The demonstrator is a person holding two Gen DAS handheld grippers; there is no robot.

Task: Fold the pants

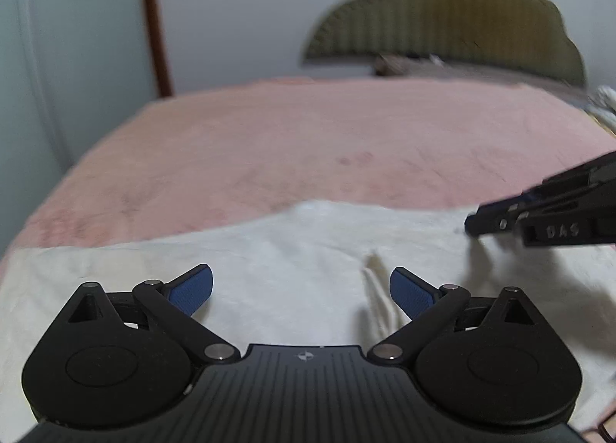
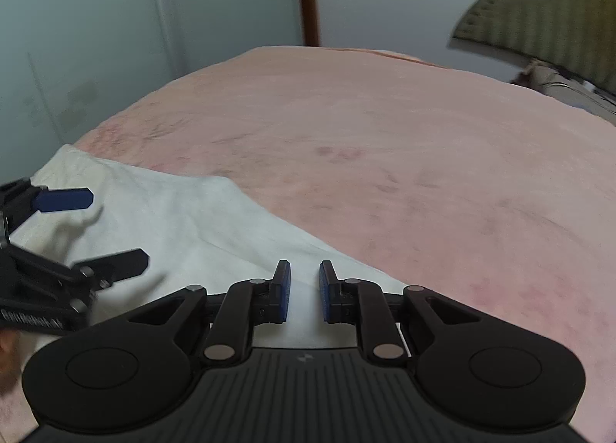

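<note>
White pants [image 1: 292, 250] lie flat on a pink bed cover [image 1: 308, 135], with a small crease near their middle. My left gripper [image 1: 301, 291] is wide open just above the pants, holding nothing. My right gripper [image 2: 304, 291] is open with a narrow gap between its blue pads, above the right edge of the pants [image 2: 173, 219], holding nothing. The right gripper shows at the right of the left wrist view [image 1: 539, 219]. The left gripper shows at the left of the right wrist view [image 2: 88, 227], wide open over the cloth.
The pink bed cover [image 2: 423, 154] stretches far beyond the pants. An olive scalloped headboard [image 1: 442, 15] and a pillow stand at the far right. A white wall and a brown door frame [image 1: 154, 19] are behind the bed.
</note>
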